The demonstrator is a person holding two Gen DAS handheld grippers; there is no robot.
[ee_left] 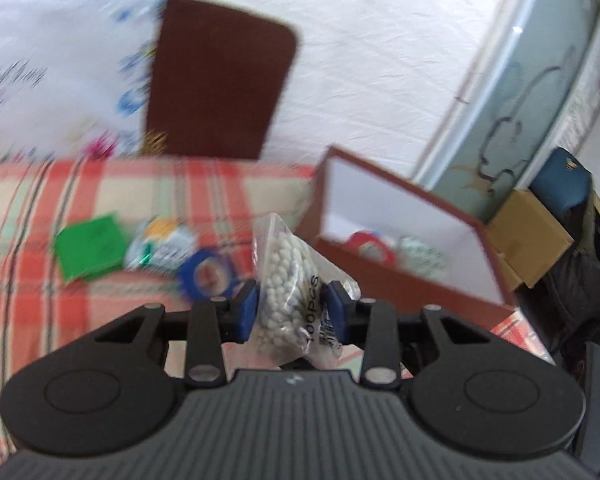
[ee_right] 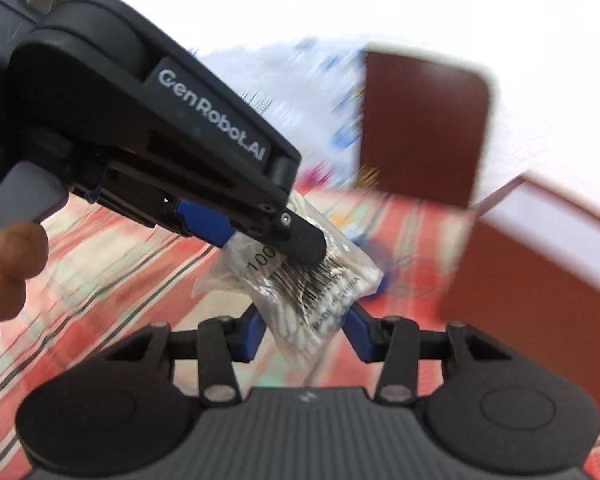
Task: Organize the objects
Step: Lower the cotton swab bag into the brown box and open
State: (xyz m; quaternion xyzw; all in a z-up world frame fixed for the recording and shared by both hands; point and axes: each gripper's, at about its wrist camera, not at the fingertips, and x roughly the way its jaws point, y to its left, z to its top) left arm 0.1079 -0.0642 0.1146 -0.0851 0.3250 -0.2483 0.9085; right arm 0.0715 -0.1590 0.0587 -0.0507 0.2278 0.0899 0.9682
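Note:
My left gripper [ee_left: 291, 312] is shut on a clear bag of cotton swabs [ee_left: 288, 280] and holds it above the plaid cloth. In the right wrist view the same bag [ee_right: 308, 284] hangs from the left gripper [ee_right: 296, 232], just ahead of my right gripper [ee_right: 306, 332], which is open with its blue pads either side of the bag's lower end. A brown open box [ee_left: 400, 256] with white lining stands to the right; it holds a red tape roll [ee_left: 370, 244] and a round packet. A blue tape roll [ee_left: 208, 274], a foil packet [ee_left: 162, 248] and a green card [ee_left: 90, 246] lie on the cloth.
The brown box lid [ee_left: 220, 80] leans upright against a white patterned pillow [ee_left: 56, 72]. A cardboard box [ee_left: 530, 236] and dark bags sit beyond the bed's right edge by a glass door. The box's near wall [ee_right: 540, 280] is close on the right in the right wrist view.

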